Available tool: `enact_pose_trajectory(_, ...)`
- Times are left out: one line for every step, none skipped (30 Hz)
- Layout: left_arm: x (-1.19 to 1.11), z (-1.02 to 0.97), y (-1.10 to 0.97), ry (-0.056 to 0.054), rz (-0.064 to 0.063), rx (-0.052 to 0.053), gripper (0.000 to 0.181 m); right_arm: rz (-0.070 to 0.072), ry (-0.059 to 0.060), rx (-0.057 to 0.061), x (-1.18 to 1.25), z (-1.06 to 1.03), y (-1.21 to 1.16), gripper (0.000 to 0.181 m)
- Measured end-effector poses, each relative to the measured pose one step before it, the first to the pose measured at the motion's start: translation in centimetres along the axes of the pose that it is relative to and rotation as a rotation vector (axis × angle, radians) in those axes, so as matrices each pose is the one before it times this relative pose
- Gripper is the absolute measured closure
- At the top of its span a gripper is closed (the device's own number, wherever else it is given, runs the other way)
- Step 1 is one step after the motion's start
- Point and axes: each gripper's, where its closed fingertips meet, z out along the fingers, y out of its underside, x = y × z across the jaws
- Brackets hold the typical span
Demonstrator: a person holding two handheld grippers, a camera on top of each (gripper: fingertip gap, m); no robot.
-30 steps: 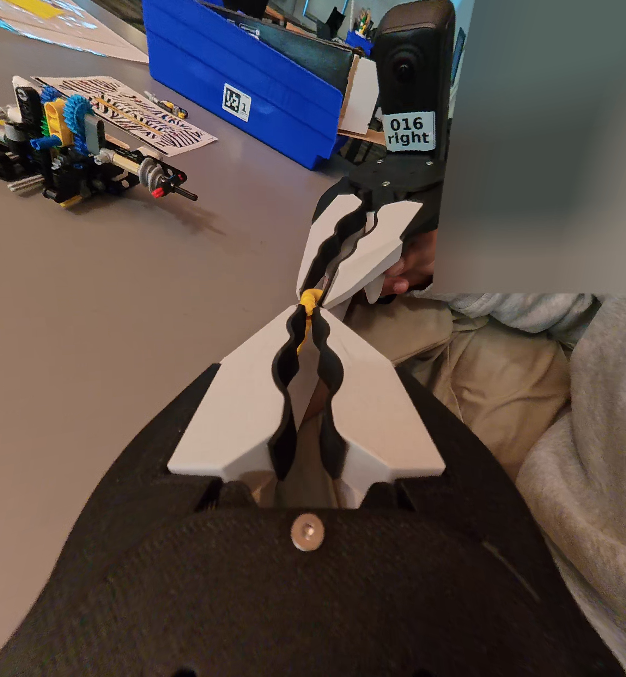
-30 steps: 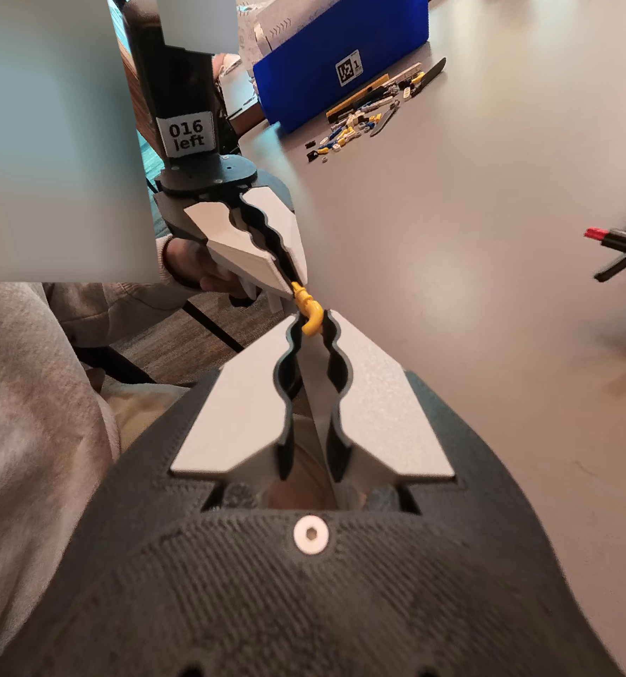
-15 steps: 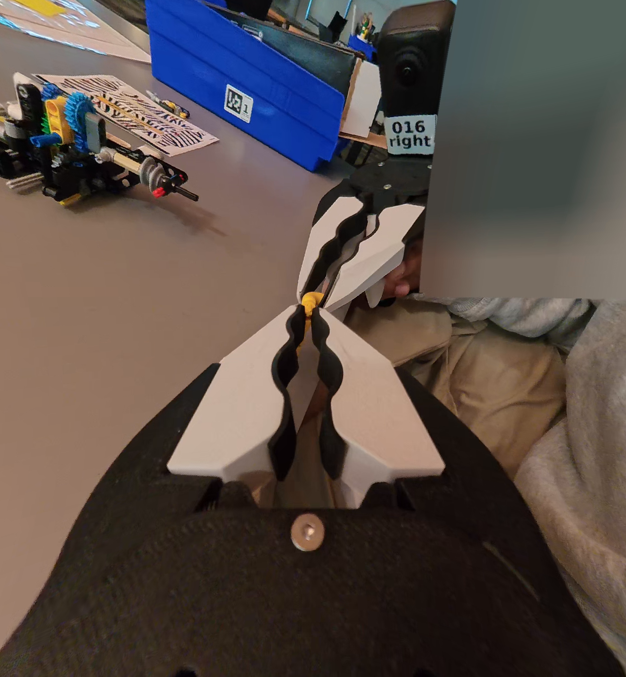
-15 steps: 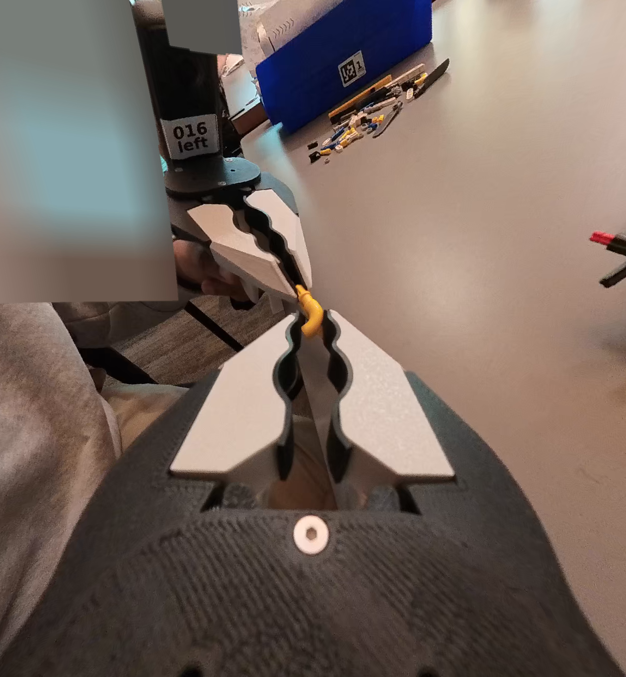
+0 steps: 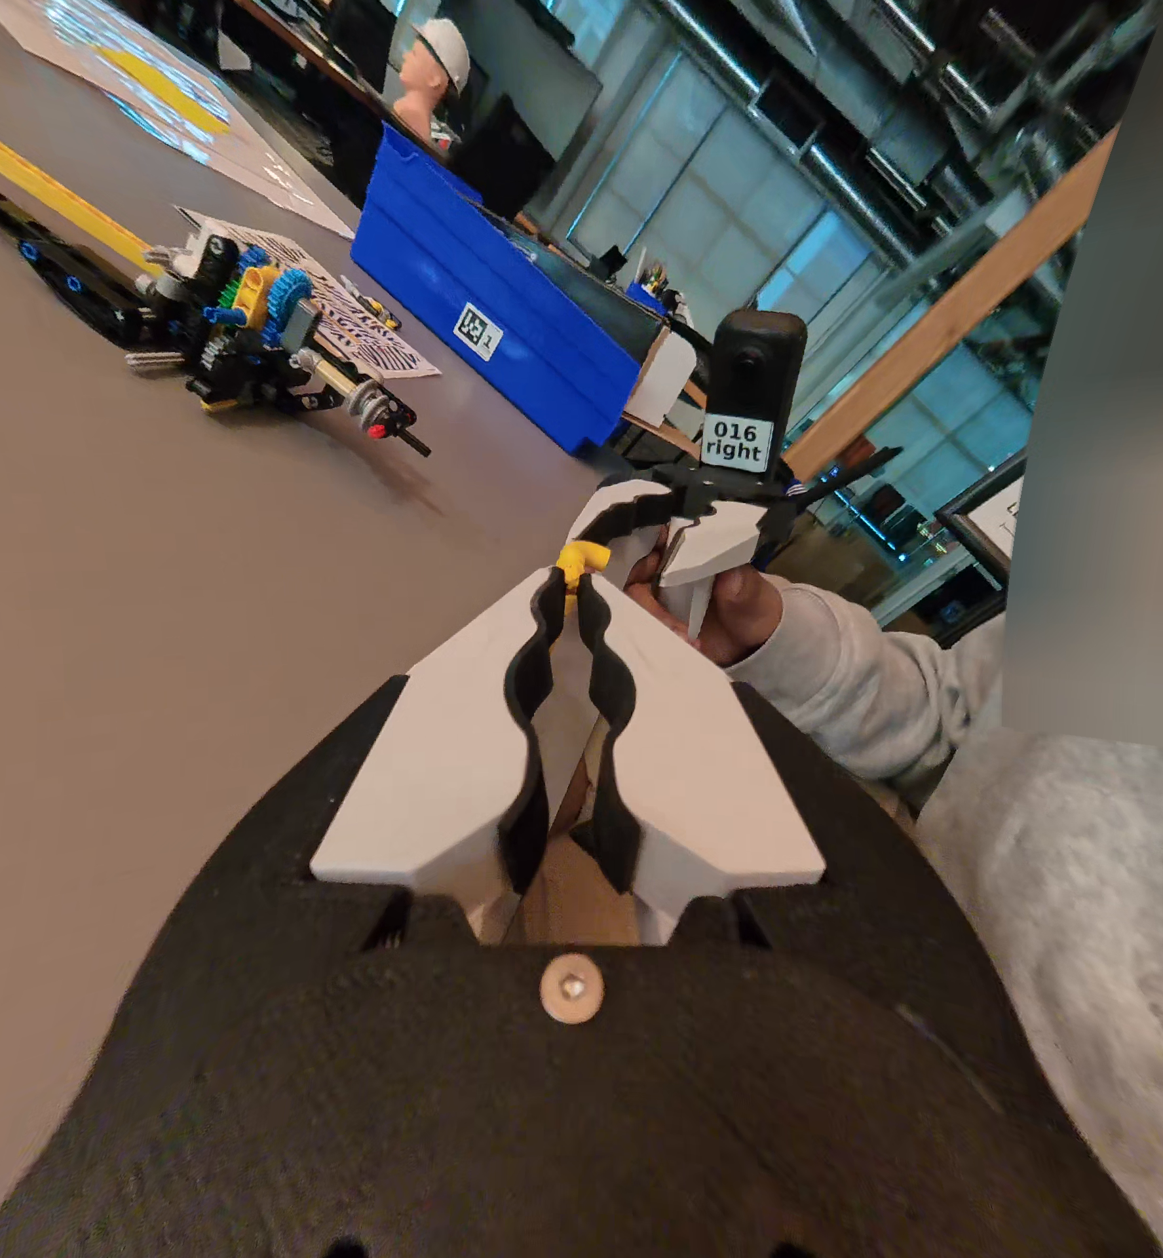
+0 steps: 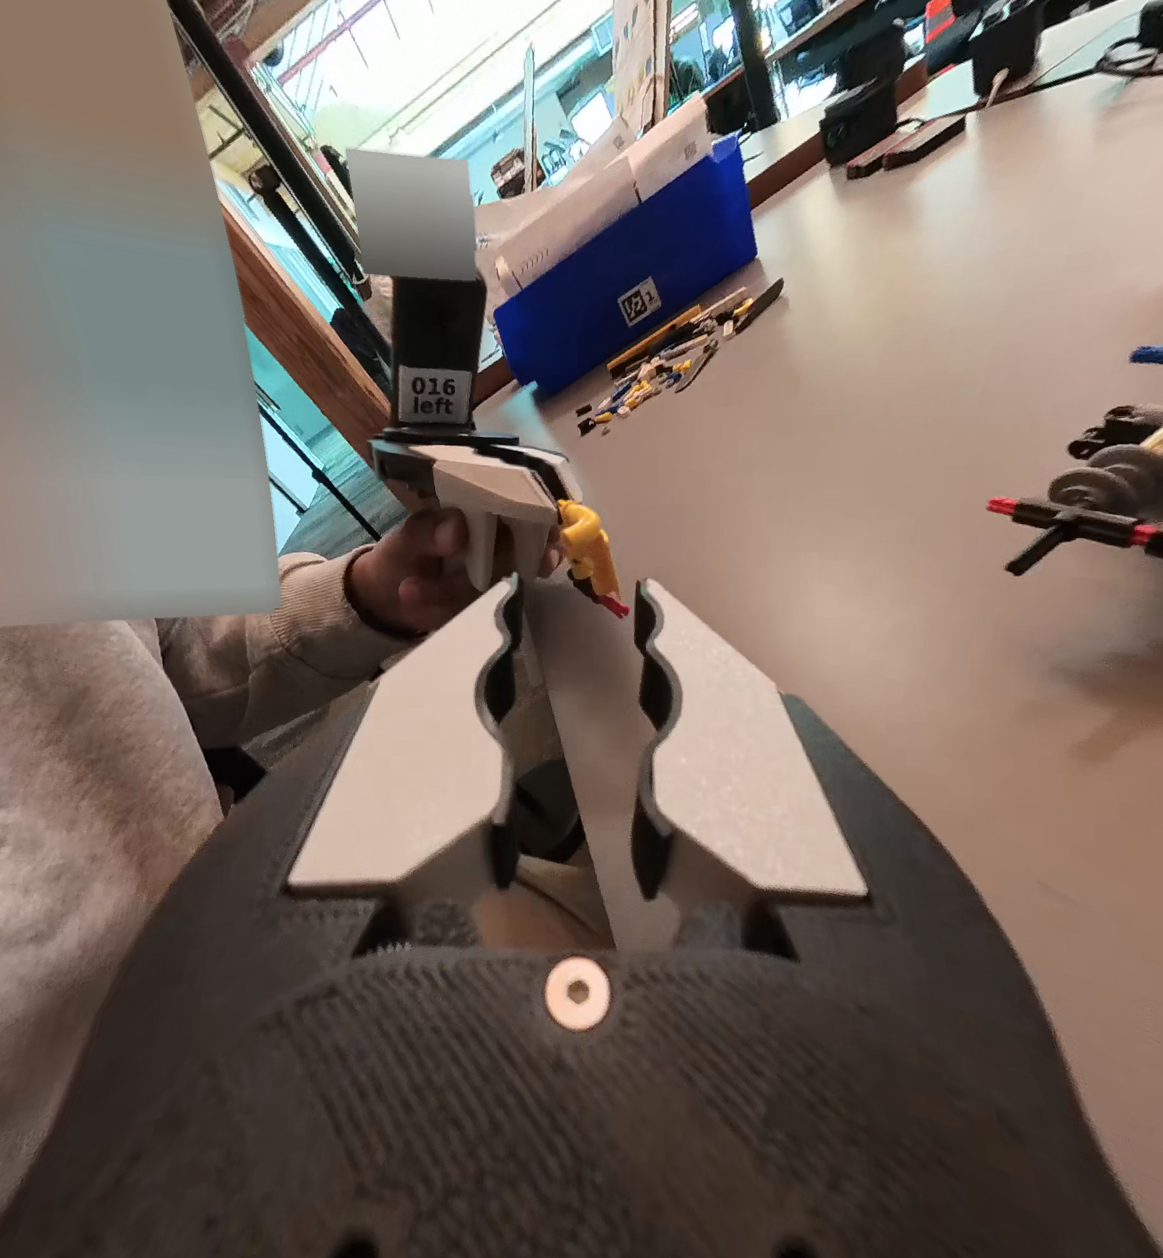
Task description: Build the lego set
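My left gripper (image 5: 568, 578) is shut on a small yellow lego piece (image 5: 580, 557), held in the air off the table's near edge. In the right wrist view the yellow piece (image 6: 582, 538) hangs from the left gripper (image 6: 552, 507), with a red pin tip (image 6: 614, 604) at its lower end. My right gripper (image 6: 575, 593) is open, its fingertips just either side of that red tip without gripping it. It also shows in the left wrist view (image 5: 626, 565), right behind the piece. The partly built lego model (image 5: 258, 340) lies on the grey table (image 5: 190, 578).
A blue bin (image 5: 497, 320) stands at the table's far edge, with several loose lego pieces (image 6: 667, 367) in front of it. A striped printed sheet (image 5: 367, 333) lies behind the model (image 6: 1136, 476). The person's grey sleeve (image 5: 857, 681) and lap are close below both grippers. The gap from one gripper's tips to the other's is roughly 4 cm.
My right gripper has opened and let go of the yellow piece, which my left gripper still holds. Both grippers have tilted up, bringing more of the room into view.
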Motion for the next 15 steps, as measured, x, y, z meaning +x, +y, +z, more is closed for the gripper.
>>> enact_pose_trajectory(-0.044, 0.03, 0.054, -0.0035, 0.0008, -0.0024, 0.179, -0.0041, 0.001, 0.008, -0.024, -0.038, -0.085, 0.15)
enact_pose_trajectory(-0.009, 0.055, 0.112, -0.0026, 0.0051, -0.0067, 0.179, -0.0063, 0.0038, 0.0037, -0.011, -0.016, -0.031, 0.15)
enact_pose_trajectory(0.012, 0.075, 0.122, -0.0022, 0.0059, -0.0073, 0.179, -0.0073, 0.0054, 0.0005, -0.001, 0.005, 0.031, 0.15)
enact_pose_trajectory(-0.022, 0.044, 0.098, -0.0033, 0.0042, -0.0053, 0.179, -0.0087, 0.0038, -0.0008, -0.044, 0.027, 0.048, 0.152)
enact_pose_trajectory(-0.013, 0.032, 0.049, -0.0021, 0.0018, -0.0031, 0.179, -0.0089, 0.0045, -0.0025, -0.045, 0.057, 0.083, 0.153)
enact_pose_trajectory(-0.027, 0.031, 0.054, -0.0003, -0.0018, -0.0034, 0.179, -0.0086, 0.0051, -0.0063, -0.036, 0.082, 0.149, 0.153)
enact_pose_trajectory(-0.046, 0.018, 0.023, -0.0003, -0.0044, -0.0023, 0.179, -0.0097, 0.003, -0.0088, -0.067, 0.095, 0.181, 0.153)
enact_pose_trajectory(-0.042, 0.019, 0.033, 0.0011, -0.0064, -0.0028, 0.179, -0.0113, 0.0022, -0.009, -0.098, 0.114, 0.183, 0.153)
enact_pose_trajectory(-0.034, 0.016, 0.019, 0.0018, -0.0069, -0.0021, 0.179, -0.0128, 0.0042, -0.0093, -0.06, 0.099, 0.163, 0.153)
enact_pose_trajectory(-0.065, -0.006, -0.015, -0.0008, -0.0071, 0.0007, 0.178, -0.0126, 0.0046, -0.0081, -0.05, 0.076, 0.142, 0.153)
enact_pose_trajectory(-0.062, 0.0, -0.015, -0.0005, -0.0055, 0.0013, 0.178, -0.0099, 0.0038, -0.0053, -0.034, 0.043, 0.099, 0.153)
enact_pose_trajectory(-0.057, 0.013, 0.024, -0.001, -0.0058, -0.0013, 0.178, -0.0055, 0.0033, -0.0034, -0.022, 0.033, 0.064, 0.153)
enact_pose_trajectory(-0.089, 0.017, 0.05, -0.0029, -0.0062, -0.0027, 0.178, -0.0005, 0.0015, -0.0018, -0.013, 0.005, 0.061, 0.153)
enact_pose_trajectory(-0.065, 0.033, 0.062, -0.0021, -0.0042, -0.0031, 0.178, 0.0032, 0.0, 0.0003, 0.008, -0.014, 0.018, 0.153)
enact_pose_trajectory(-0.091, 0.034, 0.07, -0.0046, -0.0037, -0.004, 0.178, 0.0044, 0.0003, 0.0026, 0.017, -0.032, -0.024, 0.153)
